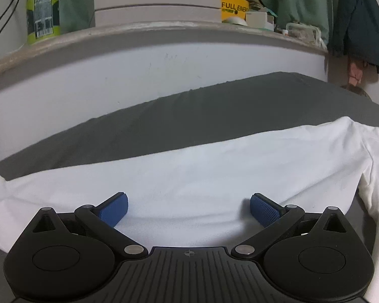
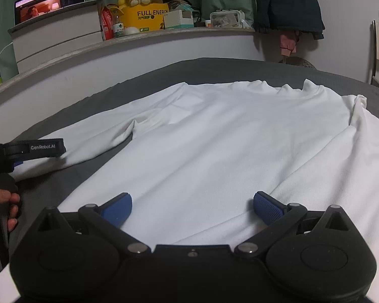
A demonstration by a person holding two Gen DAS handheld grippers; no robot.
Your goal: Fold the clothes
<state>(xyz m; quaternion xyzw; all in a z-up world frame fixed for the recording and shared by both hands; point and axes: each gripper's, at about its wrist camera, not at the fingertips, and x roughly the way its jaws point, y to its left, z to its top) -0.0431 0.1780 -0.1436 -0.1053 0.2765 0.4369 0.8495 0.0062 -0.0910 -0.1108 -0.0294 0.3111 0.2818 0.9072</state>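
Note:
A white long-sleeved shirt (image 2: 227,139) lies spread flat on the dark grey bed (image 2: 214,68), collar at the far right. Its left sleeve (image 1: 164,176) stretches across the left wrist view. My left gripper (image 1: 189,208) hovers just over that sleeve, open, blue pads wide apart with nothing between them. My right gripper (image 2: 192,208) is open above the shirt's lower body, near the hem. The left gripper's body (image 2: 35,149) shows at the left edge of the right wrist view, held by a person's hand (image 2: 5,202).
A curved white headboard shelf (image 2: 128,43) runs behind the bed, carrying a laptop (image 2: 48,1), a yellow box (image 2: 149,17), a plush toy, a green can (image 1: 43,15) and small clutter. A dark jacket (image 2: 288,2) hangs at the right. Bare grey sheet lies beyond the shirt.

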